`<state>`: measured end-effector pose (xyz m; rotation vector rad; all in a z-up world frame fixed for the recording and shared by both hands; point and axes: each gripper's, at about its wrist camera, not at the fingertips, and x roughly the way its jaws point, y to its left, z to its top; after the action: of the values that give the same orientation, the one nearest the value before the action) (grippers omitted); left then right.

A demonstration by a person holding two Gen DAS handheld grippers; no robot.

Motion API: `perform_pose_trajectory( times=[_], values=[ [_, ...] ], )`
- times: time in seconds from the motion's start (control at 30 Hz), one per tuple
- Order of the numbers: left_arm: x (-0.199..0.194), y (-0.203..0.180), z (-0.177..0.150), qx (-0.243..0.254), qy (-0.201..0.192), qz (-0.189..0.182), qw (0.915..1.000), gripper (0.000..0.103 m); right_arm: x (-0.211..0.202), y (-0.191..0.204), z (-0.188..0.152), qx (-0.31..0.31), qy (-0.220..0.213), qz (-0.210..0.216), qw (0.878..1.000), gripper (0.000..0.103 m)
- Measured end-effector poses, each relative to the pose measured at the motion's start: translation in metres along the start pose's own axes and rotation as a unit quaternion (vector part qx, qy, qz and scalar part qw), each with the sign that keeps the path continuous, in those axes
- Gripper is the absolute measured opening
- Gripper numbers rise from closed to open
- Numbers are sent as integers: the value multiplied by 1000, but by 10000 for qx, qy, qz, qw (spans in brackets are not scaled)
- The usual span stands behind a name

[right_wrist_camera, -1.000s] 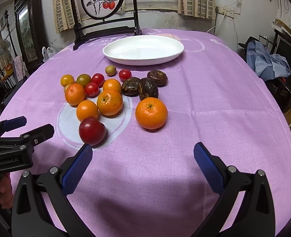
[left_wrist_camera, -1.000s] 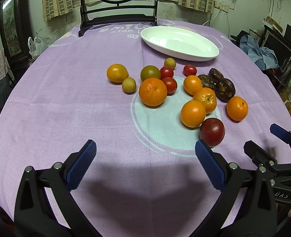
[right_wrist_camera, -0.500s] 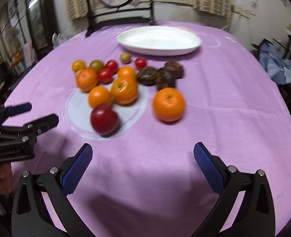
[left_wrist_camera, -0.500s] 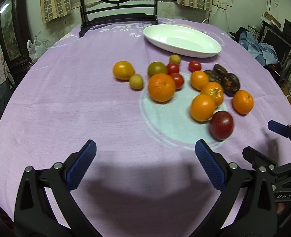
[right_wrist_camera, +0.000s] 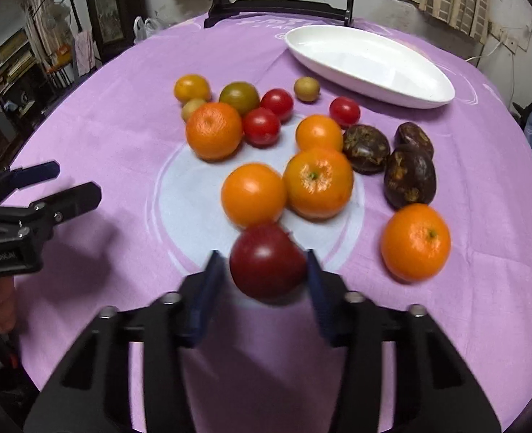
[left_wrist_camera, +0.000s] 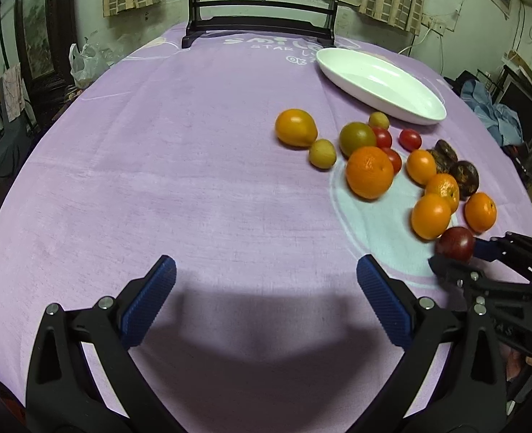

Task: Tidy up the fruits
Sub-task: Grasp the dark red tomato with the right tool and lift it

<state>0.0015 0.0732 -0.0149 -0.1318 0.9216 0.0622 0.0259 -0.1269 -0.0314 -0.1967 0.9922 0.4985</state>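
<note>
Dark red plum (right_wrist_camera: 267, 260) sits at the near edge of the fruit cluster, mid-table, w/ right gripper (right_wrist_camera: 266, 281) narrowed around it; contact unclear, probably to move it to the white dish (right_wrist_camera: 370, 65) near the far edge. Left gripper (left_wrist_camera: 262, 288) wide open, empty.
</note>
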Motion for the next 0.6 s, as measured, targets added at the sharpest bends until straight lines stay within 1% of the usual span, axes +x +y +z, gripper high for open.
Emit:
perform_pose_trajectory(
  times=[0.13,0.27,0.37,0.57,0.6],
  values=[
    [4,-5,5,-12,89,-59,9999,101,-5,-7,-7,144,-76,295,9994,40],
    [8,-28,13,169,164,-174,9996,101,-20,-18,-19,301,-203,513,9980,40],
    [11,-52,14,361,226,-328,9986,101,-32,-30,-28,363,-296,511,9976,40],
    [16,-99,11,772,267,-467,9956,101,-51,-57,-46,516,-450,409,9968,40],
    [17,-105,9,820,290,-506,9949,98,-54,-62,-49,558,-483,406,9964,40]
  ],
)
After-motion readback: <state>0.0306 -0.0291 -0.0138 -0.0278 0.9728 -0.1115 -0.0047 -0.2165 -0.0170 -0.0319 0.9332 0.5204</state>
